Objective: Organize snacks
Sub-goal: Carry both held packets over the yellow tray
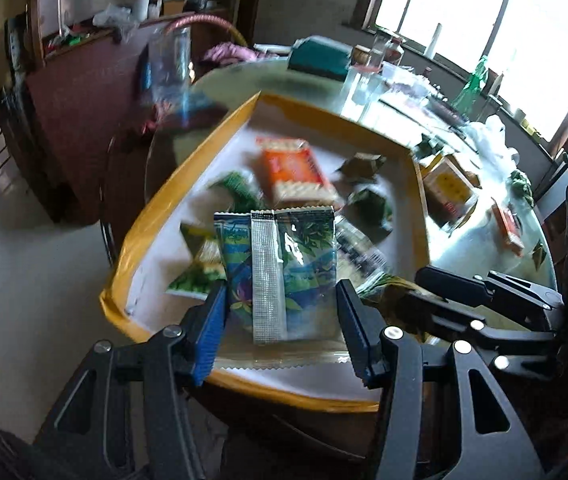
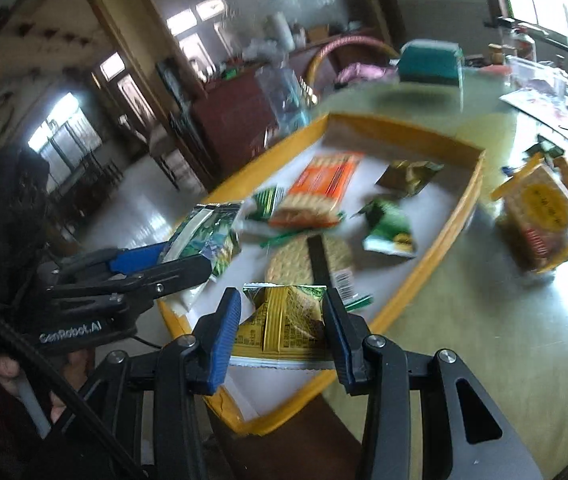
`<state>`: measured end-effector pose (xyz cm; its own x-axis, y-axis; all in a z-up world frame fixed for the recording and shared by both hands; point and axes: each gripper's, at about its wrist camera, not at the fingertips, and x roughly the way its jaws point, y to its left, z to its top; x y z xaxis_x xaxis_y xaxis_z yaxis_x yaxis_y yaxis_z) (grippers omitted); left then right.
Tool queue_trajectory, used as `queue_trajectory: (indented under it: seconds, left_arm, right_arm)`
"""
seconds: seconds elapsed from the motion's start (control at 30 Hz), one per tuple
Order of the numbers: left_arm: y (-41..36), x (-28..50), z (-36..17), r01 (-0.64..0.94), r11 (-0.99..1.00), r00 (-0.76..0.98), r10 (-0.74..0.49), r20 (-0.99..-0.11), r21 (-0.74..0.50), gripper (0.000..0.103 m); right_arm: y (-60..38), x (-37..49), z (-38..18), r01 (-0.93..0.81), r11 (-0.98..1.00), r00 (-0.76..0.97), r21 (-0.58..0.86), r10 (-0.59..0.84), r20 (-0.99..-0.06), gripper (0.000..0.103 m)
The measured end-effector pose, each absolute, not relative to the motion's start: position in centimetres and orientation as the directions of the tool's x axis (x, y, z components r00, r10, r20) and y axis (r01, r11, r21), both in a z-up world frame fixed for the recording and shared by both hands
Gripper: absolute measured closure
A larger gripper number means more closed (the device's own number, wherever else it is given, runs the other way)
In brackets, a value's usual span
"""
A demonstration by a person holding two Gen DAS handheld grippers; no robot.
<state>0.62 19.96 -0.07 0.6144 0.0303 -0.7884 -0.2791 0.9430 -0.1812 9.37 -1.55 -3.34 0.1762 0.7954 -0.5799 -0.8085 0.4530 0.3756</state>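
The fingers (image 1: 210, 320) of the left gripper (image 1: 280, 312) press on both side edges of a blue-green snack packet (image 1: 284, 272), gripping it above the near end of the yellow-rimmed tray (image 1: 188, 176). The right gripper (image 2: 282, 320) has its fingers (image 2: 226, 324) closed on a yellow-green snack pouch (image 2: 284, 320), also over the tray's near rim.

The left wrist view shows the blue-green packet's flat back with its silvery seam; the right wrist view shows that same packet (image 2: 208, 236) edge-on at 9 o'clock, clamped in the left gripper (image 2: 180, 260). Only the right wrist view shows a round cracker pack (image 2: 308, 256) lying in the tray just past the pouch, and a yellow cake bag (image 2: 540, 224) out on the desk (image 2: 464, 320) at 3 o'clock.

In the tray lie an orange biscuit pack (image 1: 296, 172) at 12 o'clock and small green pouches (image 1: 368, 204) towards 2 o'clock. The desk is round and glossy, with a teal box (image 1: 316, 58) and glassware at its far edge. Bright windows (image 1: 484, 20) sit at 1 o'clock, a dark wooden cabinet (image 1: 96, 80) at 10 o'clock, and a pale shiny floor (image 1: 12, 248) below.
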Motion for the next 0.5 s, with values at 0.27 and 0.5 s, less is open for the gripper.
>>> queue_trajectory:
  seconds: [0.27, 0.5]
  left_arm:
    - [20.2, 0.9, -1.8, -0.263, 0.956, 0.585, 0.052, -0.809, -0.129, 0.048]
    - [20.9, 1.0, -2.5, -0.286, 0.948, 0.570, 0.050, -0.820, -0.140, 0.046]
  right_arm:
    - [0.4, 8.3, -4.4, -0.831, 0.469, 0.197, 0.299, 0.751, -0.630, 0.061]
    - [0.9, 8.1, -4.6, -0.840, 0.479, 0.221, 0.254, 0.730, -0.647, 0.060]
